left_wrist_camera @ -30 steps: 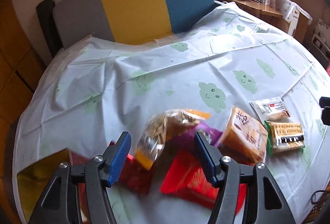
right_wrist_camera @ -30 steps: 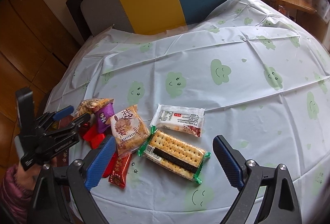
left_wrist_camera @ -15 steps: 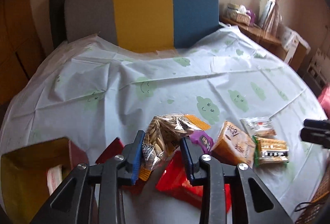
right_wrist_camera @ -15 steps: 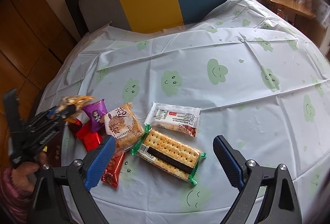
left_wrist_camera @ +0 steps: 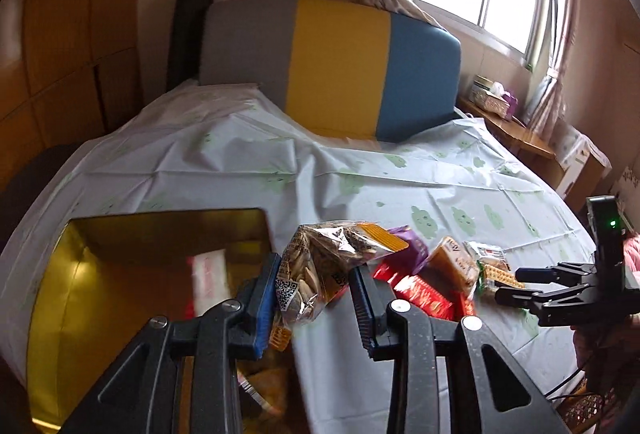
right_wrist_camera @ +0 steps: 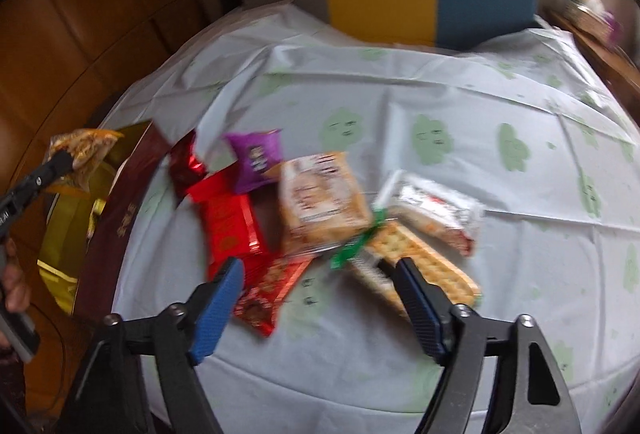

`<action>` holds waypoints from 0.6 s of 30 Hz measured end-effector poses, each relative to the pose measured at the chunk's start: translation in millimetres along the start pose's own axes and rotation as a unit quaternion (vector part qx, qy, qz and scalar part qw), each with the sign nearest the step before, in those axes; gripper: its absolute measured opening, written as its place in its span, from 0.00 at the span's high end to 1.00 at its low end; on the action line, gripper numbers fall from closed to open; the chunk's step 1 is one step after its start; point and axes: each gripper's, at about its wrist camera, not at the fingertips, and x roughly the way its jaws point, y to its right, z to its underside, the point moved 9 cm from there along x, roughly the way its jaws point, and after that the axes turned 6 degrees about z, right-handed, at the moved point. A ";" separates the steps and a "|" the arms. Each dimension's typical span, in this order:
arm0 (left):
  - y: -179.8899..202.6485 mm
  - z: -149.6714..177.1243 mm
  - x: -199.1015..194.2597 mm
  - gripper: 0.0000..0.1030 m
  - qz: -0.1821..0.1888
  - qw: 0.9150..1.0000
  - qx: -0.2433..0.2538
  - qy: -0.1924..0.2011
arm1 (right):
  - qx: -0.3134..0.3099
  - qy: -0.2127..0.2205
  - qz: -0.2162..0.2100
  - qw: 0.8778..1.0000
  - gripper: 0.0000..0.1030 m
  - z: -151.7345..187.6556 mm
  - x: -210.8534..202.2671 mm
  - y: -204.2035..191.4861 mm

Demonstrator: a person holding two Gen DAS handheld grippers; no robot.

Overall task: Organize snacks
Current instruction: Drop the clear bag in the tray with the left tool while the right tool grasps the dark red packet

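One seed bag [left_wrist_camera: 320, 270] inside left gripper [left_wrist_camera: 314, 288].

Clear seed packet [left_wrist_camera: 320, 270] is held tilted above gold-lined box [left_wrist_camera: 120, 274]; remaining snack packets [right_wrist_camera: 316, 202] lie clustered on tablecloth.

cloth [right_wrist_camera: 460, 102] – pale, green clouds | packet [right_wrist_camera: 256, 158] – seemingly purple | box [left_wrist_camera: 120, 274] – gold

A: Are you reading anything on the packets?

B: Hardly. A QR code is showing on the clear seed bag [left_wrist_camera: 320, 270] that my left tongs [left_wrist_camera: 316, 300] are gripping, but its print is too small for me.

A: And the box?

B: Gold characters are running along the dark red box wall [right_wrist_camera: 120, 230]; blur is keeping me from reading them. The orange packet [right_wrist_camera: 320, 202] is blurring too.
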 end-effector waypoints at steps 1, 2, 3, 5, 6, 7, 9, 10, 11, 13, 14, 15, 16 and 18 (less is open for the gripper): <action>-8.4 5.0 -5.0 0.66 -0.003 1.000 -0.011 0.000 | -0.013 -0.002 -0.004 1.000 0.33 -2.3 3.2 -11.8; -14.6 8.9 -8.2 0.66 -0.005 1.000 -0.016 -0.001 | -0.027 0.001 -0.008 1.000 0.33 -6.2 5.7 -24.5; -23.8 14.4 -11.6 0.66 -0.011 1.000 -0.025 -0.003 | -0.041 0.006 -0.013 0.999 0.33 -11.5 7.8 -37.6; -36.5 22.8 -17.2 0.66 -0.019 0.999 -0.040 -0.005 | -0.066 0.017 -0.023 0.997 0.34 -24.4 12.4 -61.5; -43.3 26.4 -19.9 0.66 -0.022 0.999 -0.048 -0.006 | -0.077 0.021 -0.029 0.996 0.34 -31.5 15.6 -73.6; -50.7 29.8 -23.1 0.66 -0.025 0.998 -0.057 -0.005 | -0.087 0.024 -0.033 0.995 0.34 -38.2 19.3 -84.4; -62.0 34.8 -29.6 0.66 -0.031 0.997 -0.069 -0.002 | -0.113 0.031 -0.034 0.992 0.34 -50.7 28.9 -105.2; -68.1 37.2 -33.0 0.66 -0.036 0.997 -0.074 0.000 | -0.127 0.033 -0.033 0.991 0.34 -56.6 35.8 -114.7; -73.6 39.5 -36.5 0.66 -0.039 0.996 -0.079 0.001 | -0.139 0.031 -0.029 0.989 0.34 -61.0 43.2 -122.2; -85.2 43.9 -41.8 0.66 -0.043 0.995 -0.092 0.003 | -0.164 0.027 -0.011 0.986 0.34 -69.3 60.0 -133.6; -89.8 46.3 -44.0 0.66 -0.045 0.994 -0.097 0.002 | -0.174 0.023 0.000 0.984 0.34 -72.2 68.8 -137.6; -94.3 48.3 -45.4 0.66 -0.047 0.994 -0.102 0.002 | -0.181 0.019 0.005 0.983 0.34 -73.6 75.5 -141.7; -99.2 50.8 -46.9 0.66 -0.049 0.993 -0.106 0.001 | -0.187 0.011 0.007 0.982 0.34 -74.8 83.5 -143.4; -108.3 55.5 -49.0 0.66 -0.051 0.992 -0.118 -0.003 | -0.198 0.005 0.016 0.980 0.35 -76.0 95.2 -147.2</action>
